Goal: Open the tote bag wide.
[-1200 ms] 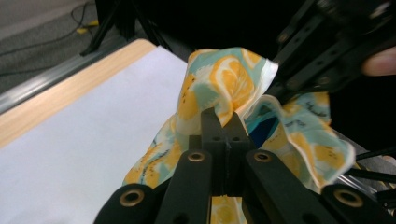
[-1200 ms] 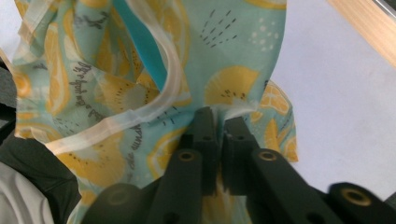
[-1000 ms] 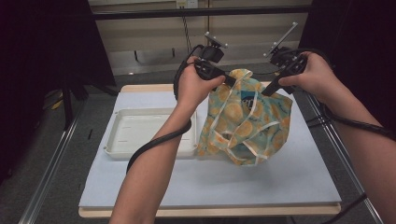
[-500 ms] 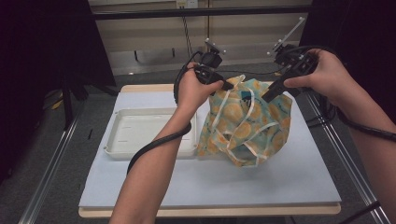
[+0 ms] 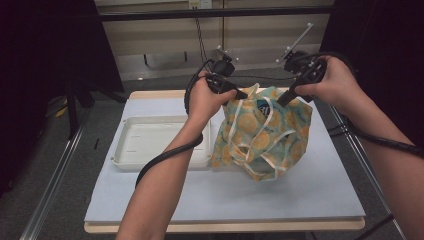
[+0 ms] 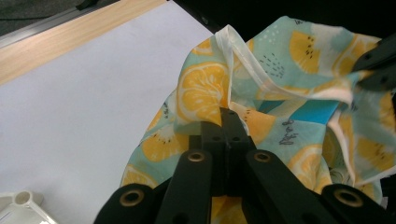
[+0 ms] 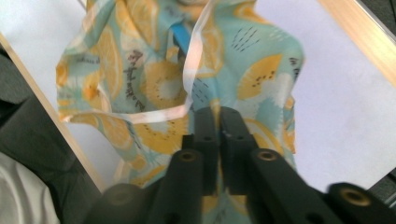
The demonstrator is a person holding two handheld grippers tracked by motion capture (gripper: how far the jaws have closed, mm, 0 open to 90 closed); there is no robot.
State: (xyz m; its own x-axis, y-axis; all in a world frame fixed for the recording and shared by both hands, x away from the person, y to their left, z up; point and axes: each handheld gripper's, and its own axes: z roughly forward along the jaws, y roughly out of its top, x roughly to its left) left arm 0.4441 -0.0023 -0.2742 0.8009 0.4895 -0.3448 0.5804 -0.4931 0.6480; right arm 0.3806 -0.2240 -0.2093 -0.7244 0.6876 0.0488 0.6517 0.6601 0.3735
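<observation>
Two hand-held grippers are clamped on one item, a patterned cloth bag (image 5: 262, 132) printed with orange slices on a teal ground and edged with pale tape. In the high view the bag stands bunched on the white table mat (image 5: 300, 195), right of centre, with its top edge lifted off the surface. The left gripper (image 5: 239, 93) pinches the bag's upper rim at about 11 o'clock of the bag; in the left gripper view its jaws meet tightly with the fabric (image 6: 205, 93) nipped between the tips. The right gripper (image 5: 283, 100) grips the rim at about 1 o'clock; its jaws have just been closing, and in the right gripper view they are pressed together on the cloth (image 7: 261, 79) just below a loop of the pale tape (image 7: 194, 60). The two grip points lie near each other along the rim, with the bag's body hanging beneath them and resting on the mat. A white tray (image 5: 131, 160) sits at 9 o'clock of the bag, its right edge just beside the fabric.
</observation>
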